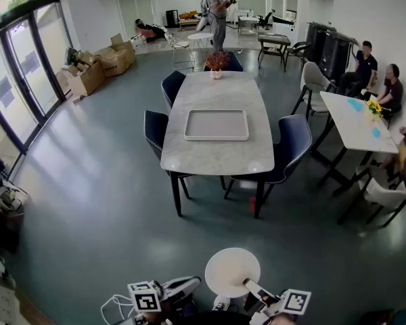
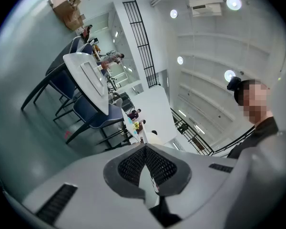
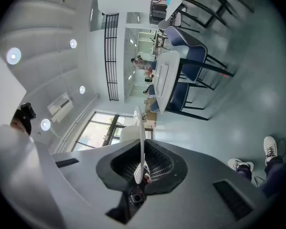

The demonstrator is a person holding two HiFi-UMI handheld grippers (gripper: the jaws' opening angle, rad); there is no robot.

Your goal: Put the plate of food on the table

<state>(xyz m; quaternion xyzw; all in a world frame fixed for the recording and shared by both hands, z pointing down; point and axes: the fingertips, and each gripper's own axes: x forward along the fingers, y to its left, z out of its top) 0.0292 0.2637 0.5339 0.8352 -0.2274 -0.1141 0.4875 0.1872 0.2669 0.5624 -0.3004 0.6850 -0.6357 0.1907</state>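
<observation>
Low in the centre of the head view, round white plate (image 1: pixel 232 271), held above the floor and well apart from the table. Pinched at its lower-right rim by the right gripper (image 1: pixel 254 288). In the right gripper view, same plate (image 3: pixel 141 128) seen edge-on as a thin white line, squeezed between the dark ribbed pads of that gripper (image 3: pixel 142 149). Just to the plate's lower left, left gripper (image 1: pixel 189 286). Jaws pressed together on nothing in its own view (image 2: pixel 145 149).

Above the plate, a wide bare stretch of grey-blue floor (image 1: pixel 108 208) up to the long white marble table (image 1: pixel 216 158) at mid-frame. Near short edge of that table free of chairs. Dark blue padded chairs (image 1: pixel 291 144) tucked along both long sides. Flat grey rectangular tray (image 1: pixel 216 124) on the middle of the tabletop, bare marble all round it. Small pot of reddish flowers (image 1: pixel 216 61) at the far end.

Both grippers cut off by the bottom edge. Plate's upper face plain white from above, too small to make out more, and only its rim visible from the right gripper
</observation>
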